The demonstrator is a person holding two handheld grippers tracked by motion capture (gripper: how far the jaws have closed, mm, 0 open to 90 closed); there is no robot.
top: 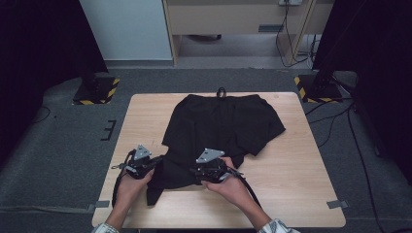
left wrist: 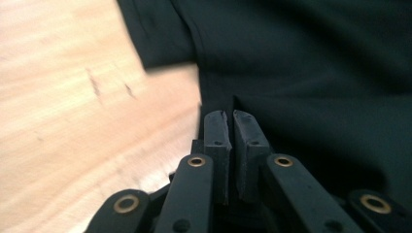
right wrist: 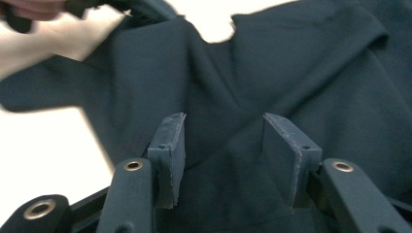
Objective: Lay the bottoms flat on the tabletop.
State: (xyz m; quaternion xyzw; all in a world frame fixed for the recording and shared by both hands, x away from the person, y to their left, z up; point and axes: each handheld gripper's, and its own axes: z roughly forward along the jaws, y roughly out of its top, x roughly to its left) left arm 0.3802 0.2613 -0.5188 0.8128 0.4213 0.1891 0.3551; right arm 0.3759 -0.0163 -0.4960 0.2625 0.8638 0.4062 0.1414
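Folding the black shorts (top: 218, 131) on the table (top: 291, 179).
My left gripper (left wrist: 231, 115) was clenched on the near edge of the cloth (a thin pinch, so the fold wouldn't slip), while my right gripper (right wrist: 223, 133) hung with jaws parted over the fabric, gripping nothing, probably ready for a new hold.

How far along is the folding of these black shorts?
Hardly begun: the black shorts lie mostly spread on the table, waistband at the far edge. In hand: the left tool is shut at the near hem; whether it pinches cloth is unclear. The right tool is open over the fabric. Most of the folding remains.
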